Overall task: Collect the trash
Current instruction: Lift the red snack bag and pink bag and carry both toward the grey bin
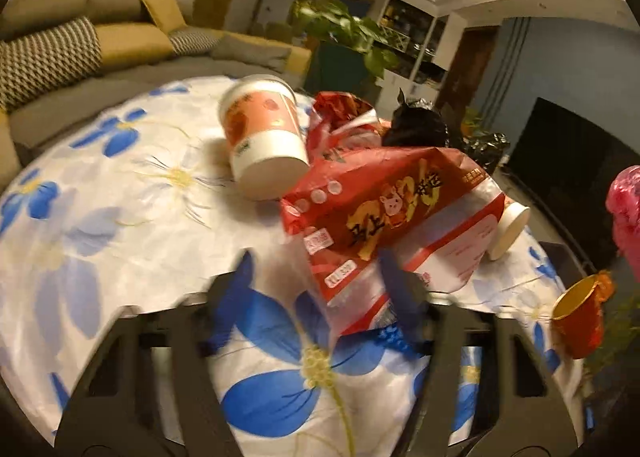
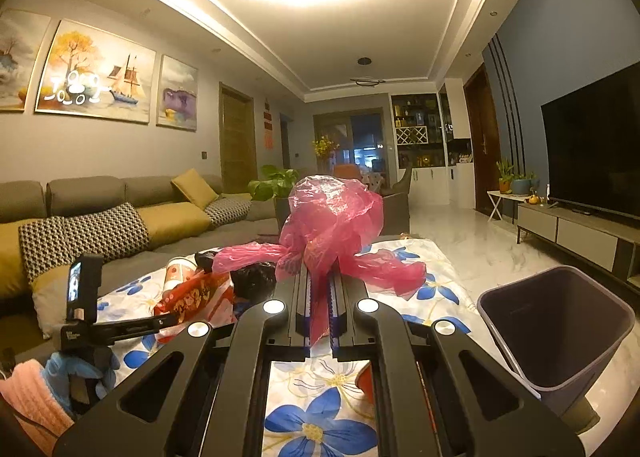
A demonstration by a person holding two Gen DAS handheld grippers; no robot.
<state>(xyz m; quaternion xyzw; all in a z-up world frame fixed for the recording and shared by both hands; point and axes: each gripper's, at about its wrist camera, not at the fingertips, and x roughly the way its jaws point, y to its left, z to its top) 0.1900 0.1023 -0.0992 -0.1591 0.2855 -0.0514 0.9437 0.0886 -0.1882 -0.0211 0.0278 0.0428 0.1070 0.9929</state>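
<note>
Right wrist alone shows bin (image 2: 560,333); right fingers (image 2: 320,313) pinch pink bag (image 2: 332,213), left fingers (image 1: 316,285) spread

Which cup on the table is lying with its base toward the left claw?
The large orange-and-white paper cup, tipped over beside the red snack bag. The small red cup shows its open gold mouth.

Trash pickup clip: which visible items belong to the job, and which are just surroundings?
Job:
- pink plastic bag, clamped in right tool
- red snack wrapper
- paper cup
- black bag
- grey bin
- left tool, open

Surroundings:
- sofa
- television
- paintings
</note>
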